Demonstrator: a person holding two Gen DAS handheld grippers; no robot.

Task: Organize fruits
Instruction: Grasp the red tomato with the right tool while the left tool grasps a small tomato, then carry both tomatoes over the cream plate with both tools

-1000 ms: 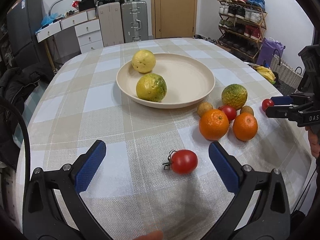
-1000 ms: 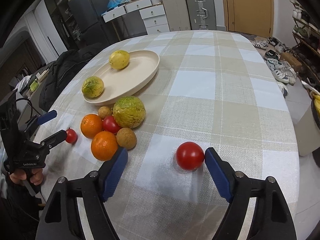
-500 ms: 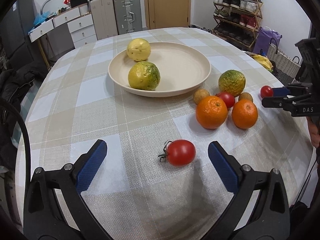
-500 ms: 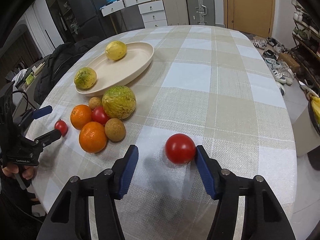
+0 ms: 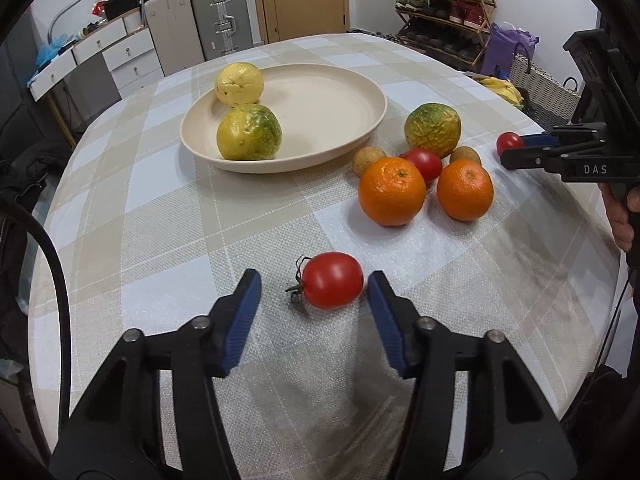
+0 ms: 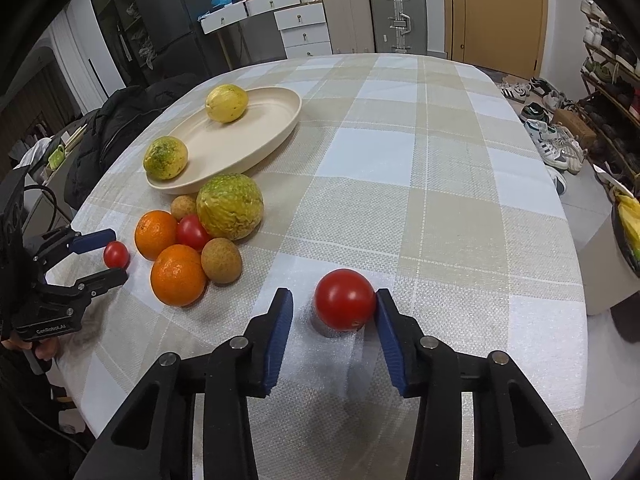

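Observation:
A red tomato with a stem lies on the checked tablecloth between the open fingers of my left gripper; the right pad is almost against it. My right gripper is open around another red tomato, whose right side touches the right pad. A cream plate holds two yellow-green fruits. Beside it lie a third yellow-green fruit, two oranges, a tomato and two small brown fruits. The left gripper also shows in the right wrist view, around its tomato.
The round table's edge falls off to the right, with shoes and a basket on the floor. A dark jacket hangs past the far left edge. Suitcases, drawers and a door stand behind.
Both grippers have narrowed around their tomatoes and moved in closer. The left tomato now sits between the pads; the right pad of the right gripper now touches its tomato.

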